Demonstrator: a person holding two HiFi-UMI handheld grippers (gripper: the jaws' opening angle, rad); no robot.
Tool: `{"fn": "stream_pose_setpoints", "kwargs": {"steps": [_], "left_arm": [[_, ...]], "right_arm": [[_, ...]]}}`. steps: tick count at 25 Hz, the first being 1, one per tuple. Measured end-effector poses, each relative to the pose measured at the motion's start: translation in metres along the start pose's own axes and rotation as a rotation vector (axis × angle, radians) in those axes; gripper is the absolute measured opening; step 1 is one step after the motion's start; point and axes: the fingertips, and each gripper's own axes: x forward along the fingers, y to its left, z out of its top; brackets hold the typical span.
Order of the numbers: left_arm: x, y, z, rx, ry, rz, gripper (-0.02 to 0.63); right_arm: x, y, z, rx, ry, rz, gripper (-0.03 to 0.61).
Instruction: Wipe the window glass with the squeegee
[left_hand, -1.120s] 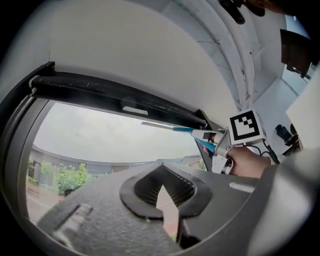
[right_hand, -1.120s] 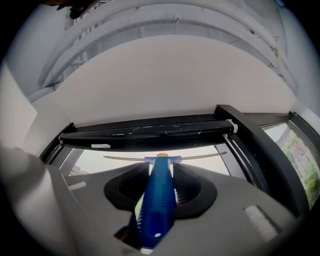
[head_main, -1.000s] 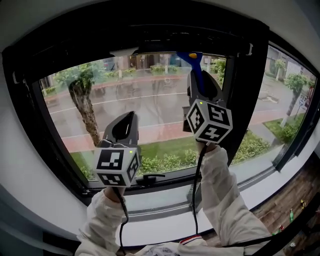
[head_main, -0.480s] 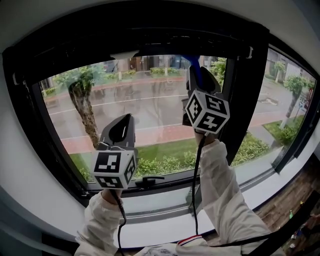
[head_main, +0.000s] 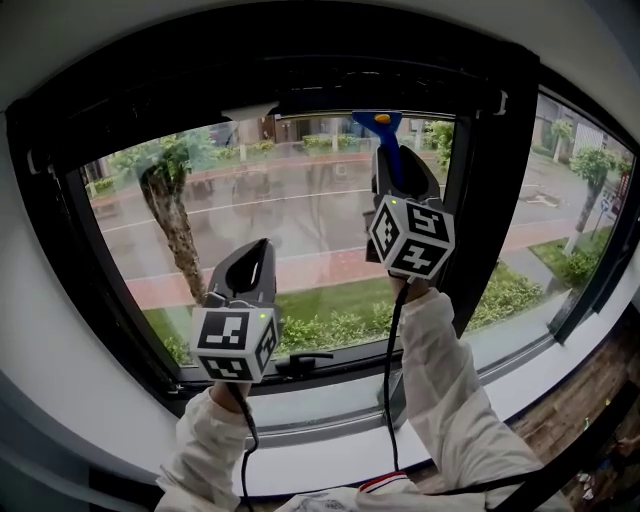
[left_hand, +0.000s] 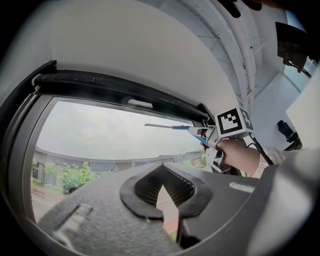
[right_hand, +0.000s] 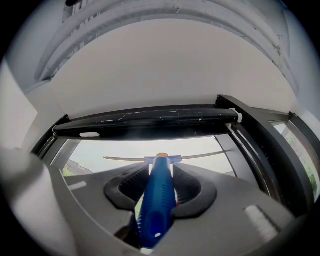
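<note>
Squeegee (right_hand: 158, 200) is grasped by its blue handle in the right gripper (right_hand: 160, 187), jaws clenched on both sides of it; the blade is carried crosswise at the top of the window glass (head_main: 300, 220), just below the upper frame (head_main: 300, 80); contact of blade with glass cannot be confirmed. The arm is raised high, judged so that a stroke can be drawn downward from the top edge. The left gripper (left_hand: 162, 192) is held lower and to the left, well apart from the tool; its jaws are closed together with nothing between them; it is judged to be parked clear of the wiping path. The lower pane is judged not yet wiped.
</note>
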Motion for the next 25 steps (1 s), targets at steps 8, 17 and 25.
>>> {"fn": "stream_pose_setpoints", "kwargs": {"steps": [8,17,25], "left_arm": [[-0.003,0.000,-0.022,-0.010,0.040,0.004,0.000],[-0.016,-0.001,-0.046,-0.026,0.068,0.018,0.000],[-0.025,-0.010,-0.076,-0.051,0.113,0.019,0.000]], "right_arm": [[-0.012,0.001,-0.023,0.008,0.027,-0.001,0.146],[-0.032,0.000,-0.050,0.016,0.064,0.001,0.146],[-0.051,-0.001,-0.079,0.015,0.109,0.007,0.146]]}}
